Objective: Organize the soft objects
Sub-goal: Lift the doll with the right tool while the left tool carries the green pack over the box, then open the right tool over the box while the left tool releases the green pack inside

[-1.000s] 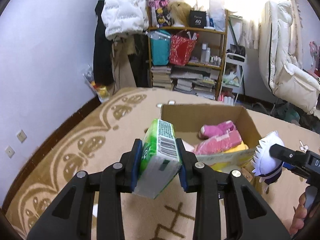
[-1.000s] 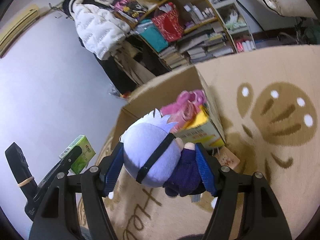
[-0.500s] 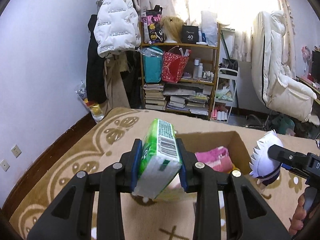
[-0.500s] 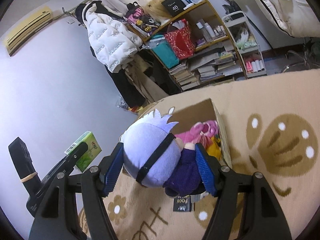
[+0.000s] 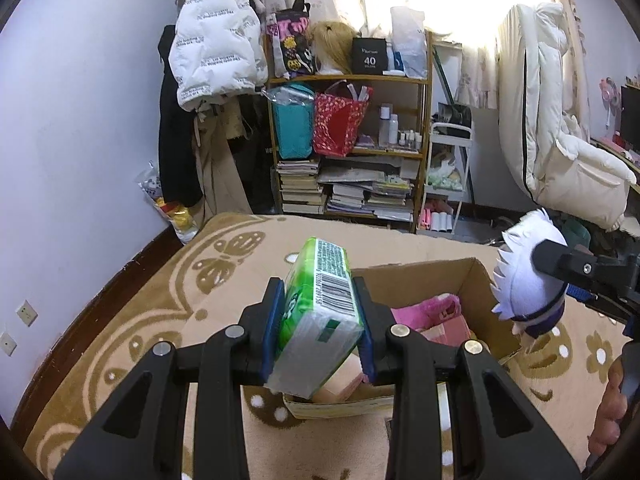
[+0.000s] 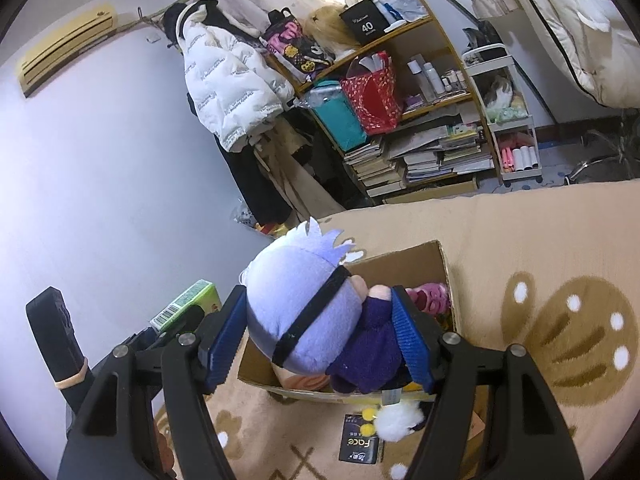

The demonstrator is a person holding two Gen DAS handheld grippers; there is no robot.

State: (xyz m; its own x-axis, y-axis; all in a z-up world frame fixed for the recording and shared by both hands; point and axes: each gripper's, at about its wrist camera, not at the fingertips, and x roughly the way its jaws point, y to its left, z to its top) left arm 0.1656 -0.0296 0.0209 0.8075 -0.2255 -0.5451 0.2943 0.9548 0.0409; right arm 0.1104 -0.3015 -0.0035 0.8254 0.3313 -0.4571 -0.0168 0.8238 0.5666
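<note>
My left gripper (image 5: 318,332) is shut on a green tissue pack (image 5: 320,312) with a barcode, held in the air in front of the open cardboard box (image 5: 424,274). In the right wrist view my right gripper (image 6: 320,338) is shut on a plush doll (image 6: 316,320) with white spiky hair, a black band and a dark purple body, hanging above the cardboard box (image 6: 444,264). The doll (image 5: 528,280) and right gripper also show at the right of the left wrist view. Pink soft items (image 5: 432,314) lie inside the box. The tissue pack (image 6: 186,306) shows at the left of the right wrist view.
The box stands on a beige patterned carpet (image 5: 168,300). A wooden shelf (image 5: 348,144) full of books and bags stands behind, with a white jacket (image 5: 216,36) hanging to its left and a white recliner (image 5: 560,140) at the right. A small black packet (image 6: 358,444) lies on the carpet before the box.
Both grippers have risen and tilted up with their loads, so the box now sits lower in both views and more of the shelf and wall shows. Both grips are unchanged.
</note>
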